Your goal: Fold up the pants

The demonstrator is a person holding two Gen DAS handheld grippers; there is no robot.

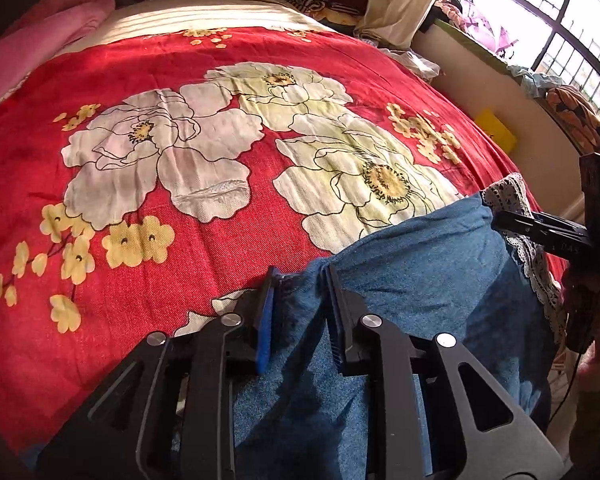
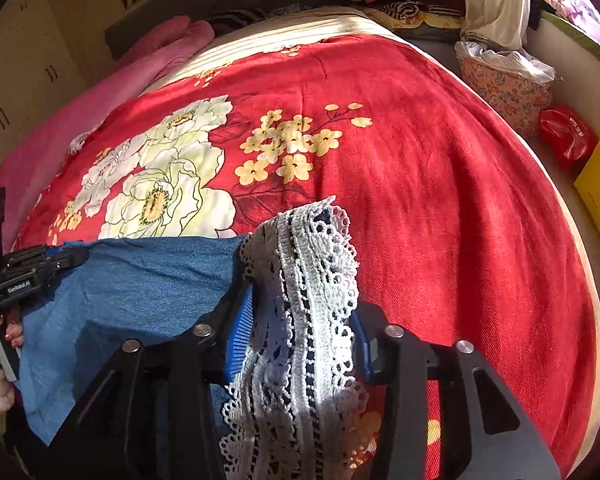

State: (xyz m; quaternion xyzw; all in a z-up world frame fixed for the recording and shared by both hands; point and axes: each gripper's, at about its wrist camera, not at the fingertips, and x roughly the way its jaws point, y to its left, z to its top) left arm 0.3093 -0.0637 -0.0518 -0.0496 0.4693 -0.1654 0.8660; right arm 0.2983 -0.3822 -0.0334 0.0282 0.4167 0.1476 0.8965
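Two tools grip the same blue pants [image 1: 412, 264] at one end, so the step in hand looks like carrying that end up over the bed [image 1: 228, 240] to lay it down or double it over. The left tool [image 1: 300, 280] has its fingers drawn in on a bunched ridge of denim that rises between them; a narrow gap is left, filled with cloth. The right tool [image 2: 300, 312] is closed partway on the white lace trim [image 2: 312, 280] at the pants' edge, which stands up between its blue pads [image 2: 240, 328] and drapes back toward the camera. Each tool shows at the side of the other's view, the right one [image 1: 548, 232] off to the left tool's right, the left one [image 2: 24, 272] off to the right tool's left, with the cloth stretched between them. The rest of the pants hangs below and behind both tools, out of sight.

The next move probably calls for both tools to travel forward together at the same height, keeping the edge taut, then lower it flat onto the red flowered bedspread [image 2: 440, 200] ahead.

Far ahead and right of the right tool, a flower-patterned basket [image 2: 504, 92] sits beside the bed with white cloth [image 2: 504, 58] heaped in it.
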